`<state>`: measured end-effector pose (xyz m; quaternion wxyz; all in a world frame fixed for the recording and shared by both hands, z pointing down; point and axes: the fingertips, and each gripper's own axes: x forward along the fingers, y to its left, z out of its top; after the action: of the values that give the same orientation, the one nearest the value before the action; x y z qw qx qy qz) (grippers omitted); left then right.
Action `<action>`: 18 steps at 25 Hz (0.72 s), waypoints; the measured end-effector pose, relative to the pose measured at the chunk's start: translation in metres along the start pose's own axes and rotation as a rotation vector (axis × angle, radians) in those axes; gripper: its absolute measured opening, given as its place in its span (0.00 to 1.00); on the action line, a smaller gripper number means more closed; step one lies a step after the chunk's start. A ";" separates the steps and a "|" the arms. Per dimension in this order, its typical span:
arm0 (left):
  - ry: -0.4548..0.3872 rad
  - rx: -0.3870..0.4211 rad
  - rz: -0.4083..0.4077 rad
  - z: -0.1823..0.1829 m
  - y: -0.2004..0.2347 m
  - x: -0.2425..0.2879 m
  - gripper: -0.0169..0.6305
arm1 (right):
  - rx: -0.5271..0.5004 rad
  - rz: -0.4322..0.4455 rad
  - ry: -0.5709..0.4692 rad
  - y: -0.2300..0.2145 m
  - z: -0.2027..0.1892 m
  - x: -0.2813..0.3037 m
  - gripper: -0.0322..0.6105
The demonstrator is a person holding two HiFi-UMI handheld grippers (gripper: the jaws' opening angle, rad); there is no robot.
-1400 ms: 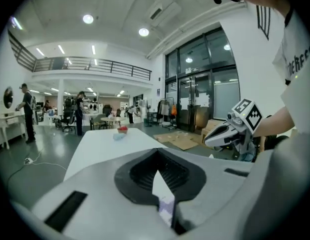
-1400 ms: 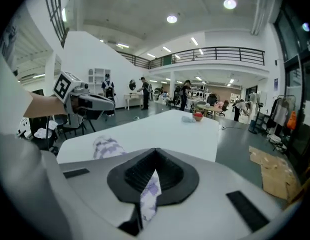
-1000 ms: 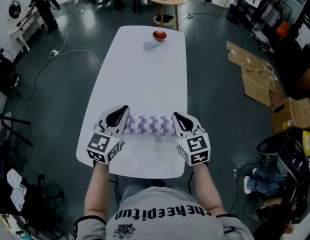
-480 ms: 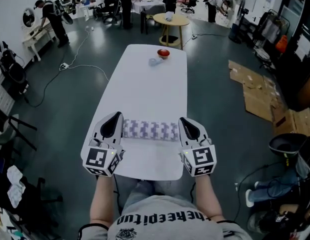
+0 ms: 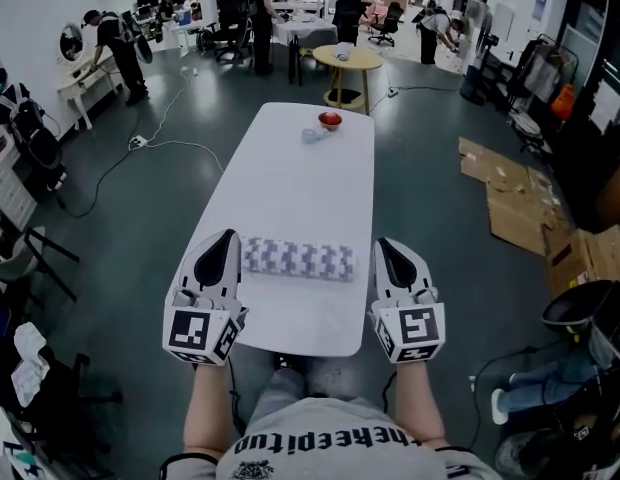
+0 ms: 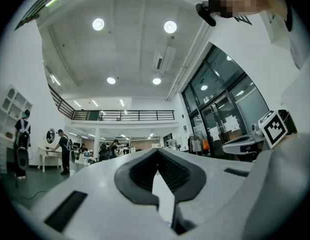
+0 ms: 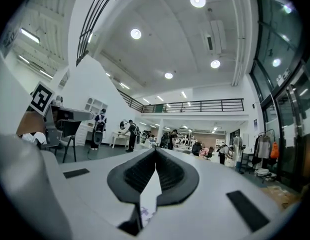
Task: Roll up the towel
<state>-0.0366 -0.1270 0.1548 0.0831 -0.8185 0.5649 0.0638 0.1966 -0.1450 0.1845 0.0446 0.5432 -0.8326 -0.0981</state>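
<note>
We find the towel (image 5: 298, 259) rolled into a cylinder on the near part of the white bench (image 5: 290, 178). Its axis runs left to right and its purple-and-white pattern faces outward. The left tool (image 5: 227, 236) is held near the roll's left end, over the bench's left edge. The right tool (image 5: 383, 243) is held near the roll's right end, over the bench's right edge. We see a clear gap between each tool and the towel; neither touches it. In the left gripper view, the jaws meet at their tips with nothing between them. The right gripper view shows the same condition: jaws together, nothing clamped. Both tools point towards the far end of the bench and out across the hall. At that far end stands a red bowl (image 5: 330, 120), with a pale blue object (image 5: 312, 135) just beside it. Beyond the bench we note a round table (image 5: 348, 58), and flattened cardboard (image 5: 510, 193) lies on the floor (image 5: 140, 228) to the right.
</note>
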 end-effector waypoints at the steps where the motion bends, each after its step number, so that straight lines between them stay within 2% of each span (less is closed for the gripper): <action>1: -0.006 0.000 0.004 0.003 -0.002 -0.003 0.03 | -0.001 -0.007 -0.008 -0.002 0.003 -0.005 0.05; 7: -0.029 0.008 0.016 0.030 -0.046 -0.020 0.03 | -0.011 -0.033 -0.038 -0.031 0.021 -0.054 0.05; 18: -0.045 0.008 0.004 0.041 -0.077 -0.034 0.03 | -0.004 -0.057 -0.074 -0.037 0.027 -0.091 0.05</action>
<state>0.0224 -0.0603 0.1264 0.0991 -0.8153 0.5648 0.0801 0.2619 -0.0737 0.1529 0.0122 0.5627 -0.8177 -0.1211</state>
